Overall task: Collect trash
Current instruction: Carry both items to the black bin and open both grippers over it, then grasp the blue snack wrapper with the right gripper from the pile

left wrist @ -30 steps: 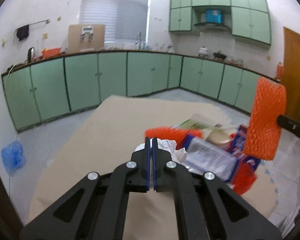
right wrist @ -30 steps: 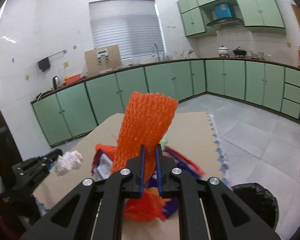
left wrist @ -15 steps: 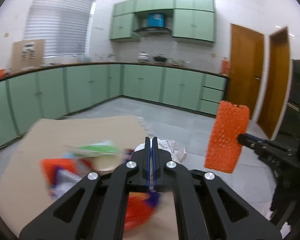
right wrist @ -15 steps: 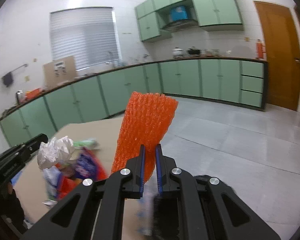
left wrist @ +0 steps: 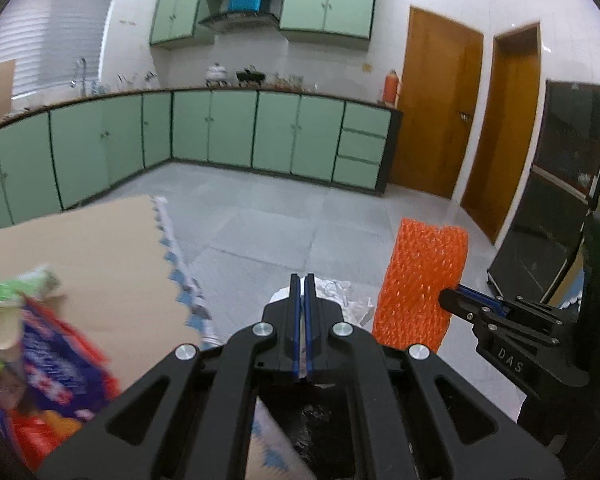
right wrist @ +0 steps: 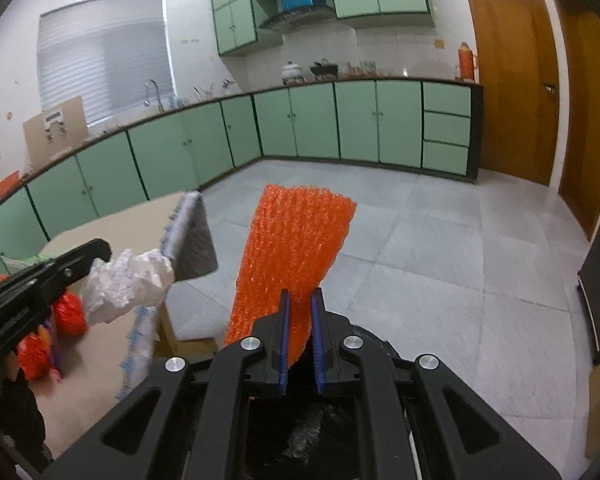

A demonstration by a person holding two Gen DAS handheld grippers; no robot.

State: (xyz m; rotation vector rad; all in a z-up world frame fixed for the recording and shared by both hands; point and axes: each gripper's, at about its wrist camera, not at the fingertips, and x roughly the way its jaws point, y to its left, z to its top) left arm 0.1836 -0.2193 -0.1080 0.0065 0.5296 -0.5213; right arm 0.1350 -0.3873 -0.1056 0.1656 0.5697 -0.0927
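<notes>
- right gripper (right wrist: 299,320) is clamped on the bottom edge of a flat orange foam-net sleeve (right wrist: 296,248) that stands up out of the jaws; from the left wrist view it hangs out over the grey tile floor (left wrist: 284,232)
- left gripper (left wrist: 302,312) is pinched tight on a crumpled white paper wad (right wrist: 126,284), jaws nearly touching, most of the wad poking out past the tips
- there's something black and shiny right under both grippers, looks like a bin-bag mouth (right wrist: 312,436) but I can't say for sure
- if that's the bin, I'd get each piece fully over the opening and low before letting go: the foam net is light and floppy and will probably drift, the wad should just drop
- I'd drop one at a time, since the two grippers are close together and could bump
- leftover trash pile (left wrist: 40,364) (blue and red wrappers, orange bits) sits on the tan cardboard-topped table (left wrist: 100,248), off to the left
- that table's corner sits just beside the black opening, so watch the swing back
</notes>
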